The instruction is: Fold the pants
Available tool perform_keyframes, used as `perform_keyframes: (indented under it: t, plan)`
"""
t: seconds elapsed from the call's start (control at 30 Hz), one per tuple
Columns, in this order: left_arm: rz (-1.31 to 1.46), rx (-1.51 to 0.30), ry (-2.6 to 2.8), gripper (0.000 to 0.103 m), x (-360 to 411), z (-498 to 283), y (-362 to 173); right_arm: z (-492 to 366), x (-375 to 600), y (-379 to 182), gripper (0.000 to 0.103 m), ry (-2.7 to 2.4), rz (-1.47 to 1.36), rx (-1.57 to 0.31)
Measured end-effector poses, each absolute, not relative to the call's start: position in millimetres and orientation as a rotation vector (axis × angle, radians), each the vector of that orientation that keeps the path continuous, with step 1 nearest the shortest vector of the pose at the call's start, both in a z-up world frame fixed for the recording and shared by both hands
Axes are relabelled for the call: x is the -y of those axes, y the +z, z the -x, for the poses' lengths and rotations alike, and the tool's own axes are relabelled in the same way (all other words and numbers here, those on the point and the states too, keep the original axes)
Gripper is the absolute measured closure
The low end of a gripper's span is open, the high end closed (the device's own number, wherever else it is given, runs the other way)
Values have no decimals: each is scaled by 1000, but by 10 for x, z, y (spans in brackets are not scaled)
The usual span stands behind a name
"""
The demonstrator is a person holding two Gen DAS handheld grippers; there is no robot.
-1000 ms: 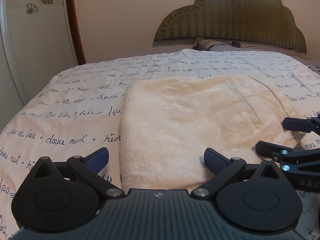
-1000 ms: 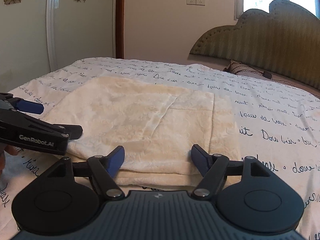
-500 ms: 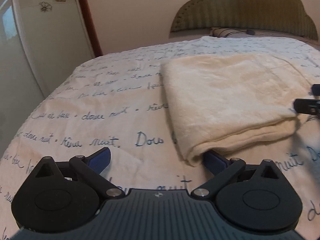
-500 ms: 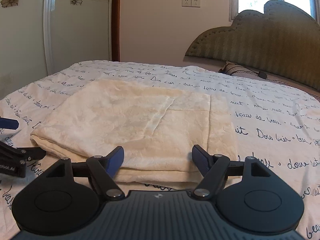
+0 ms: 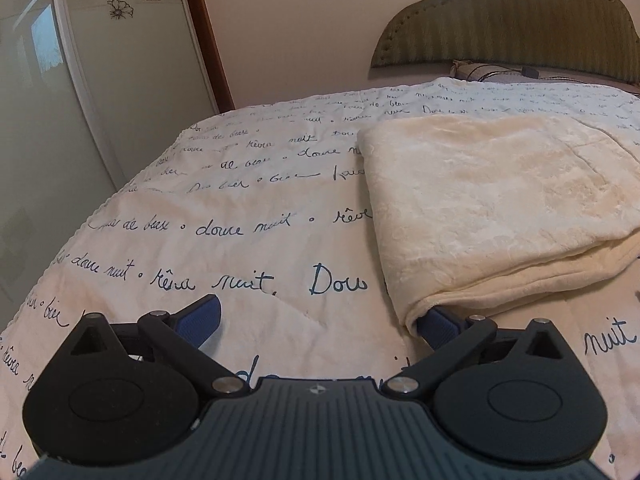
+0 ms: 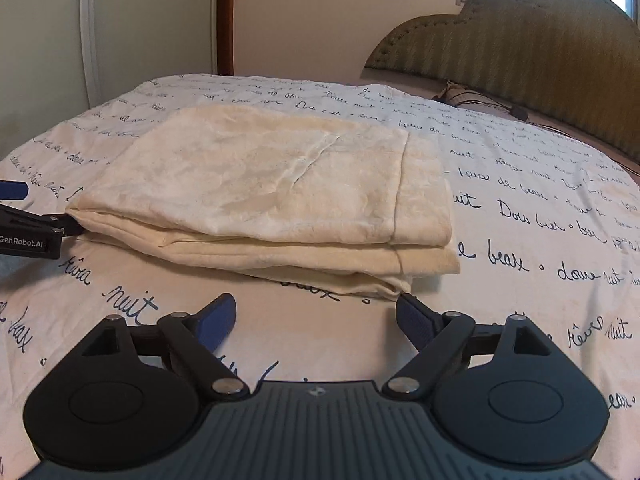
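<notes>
Cream fleece pants (image 6: 264,188) lie folded in a thick stack on the script-printed bedspread (image 5: 240,240), near its foot edge, long axis running across the bed. The left gripper (image 5: 320,320) sits at the stack's near left corner, jaws wide apart, its right finger (image 5: 440,326) tucked just under the fold. The right gripper (image 6: 316,318) waits spread at the near right corner, holding nothing. No containers are in sight.

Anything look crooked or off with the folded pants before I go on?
Slightly. The cream fleece pants lie folded on the script-printed bedspread, but the layers are not flush: lower edges stick out past the top layer at the near right corner. Nothing looks damaged.
</notes>
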State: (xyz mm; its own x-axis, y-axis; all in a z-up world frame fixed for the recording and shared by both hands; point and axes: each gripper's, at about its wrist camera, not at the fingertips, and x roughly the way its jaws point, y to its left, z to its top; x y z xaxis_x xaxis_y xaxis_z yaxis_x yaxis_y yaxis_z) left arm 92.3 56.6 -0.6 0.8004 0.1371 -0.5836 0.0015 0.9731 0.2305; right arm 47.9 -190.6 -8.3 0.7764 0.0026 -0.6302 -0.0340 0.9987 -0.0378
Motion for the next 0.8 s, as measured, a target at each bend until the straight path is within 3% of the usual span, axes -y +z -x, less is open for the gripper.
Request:
perform_keyframes:
  t: [0.13,0.23,0.8]
  plan:
    - [-258,-630,80,0,-511,-853,39,-311,1958,19,15,41,-55,-664]
    - [-283,-621,80,0,-453,-778,51,-219,1951,78,5,22,-102,-676]
    - [-46,-705,-59,0,-286,-383,209,15,1694,11,4,28,-94,-714]
